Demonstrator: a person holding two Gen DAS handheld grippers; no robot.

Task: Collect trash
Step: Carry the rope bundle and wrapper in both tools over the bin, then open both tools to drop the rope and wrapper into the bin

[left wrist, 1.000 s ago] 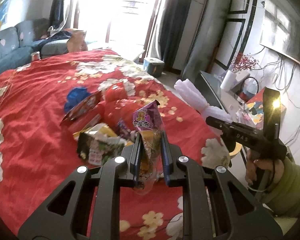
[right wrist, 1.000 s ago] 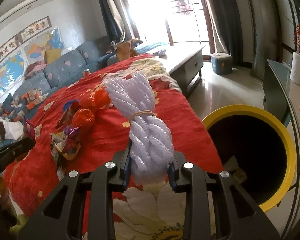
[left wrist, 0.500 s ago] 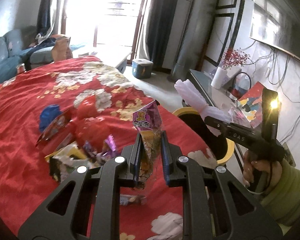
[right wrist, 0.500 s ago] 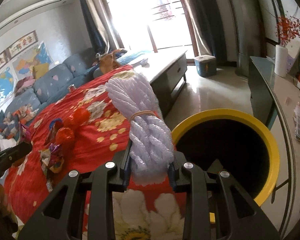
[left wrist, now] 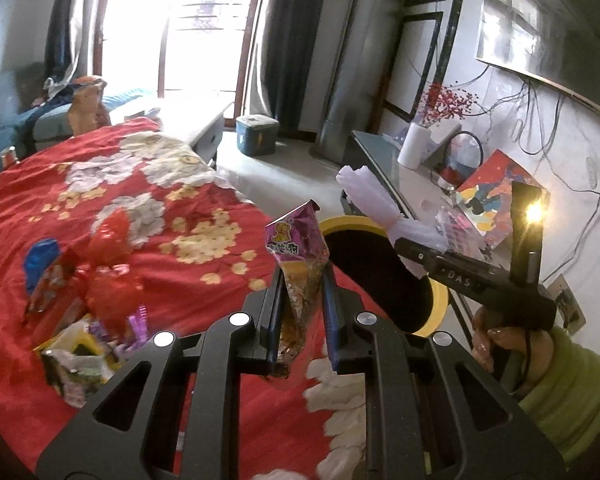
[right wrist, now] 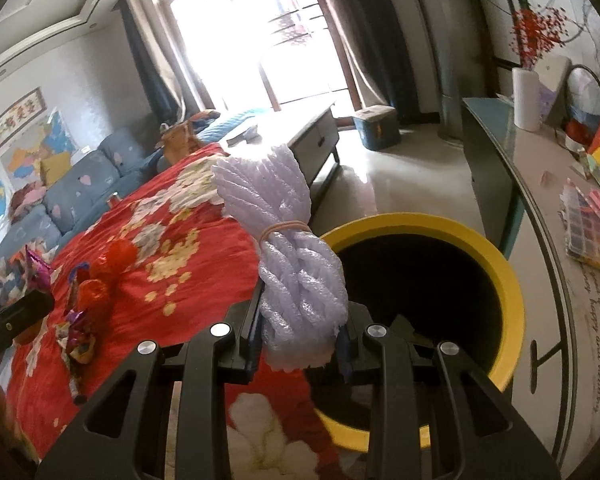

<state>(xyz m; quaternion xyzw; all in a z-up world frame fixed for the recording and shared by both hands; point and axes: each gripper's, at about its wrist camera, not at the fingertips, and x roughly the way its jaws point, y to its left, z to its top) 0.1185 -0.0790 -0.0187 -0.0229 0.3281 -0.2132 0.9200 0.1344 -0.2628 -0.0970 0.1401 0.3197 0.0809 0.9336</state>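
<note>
The yellow-rimmed bin (right wrist: 420,300) stands just off the edge of the red floral bed (right wrist: 160,264); its dark mouth lies ahead and to the right of the right claw (right wrist: 300,336), which looks nearer to it than the left. That claw is clamped on a lilac foam net bundle (right wrist: 288,248), long axis upright, banded at the waist. The left claw (left wrist: 302,316), beside the bin over the bed, pinches a purple snack wrapper (left wrist: 296,256), crumpled and upright. More wrappers (left wrist: 84,332) lie on the bed, farther from the bin.
</note>
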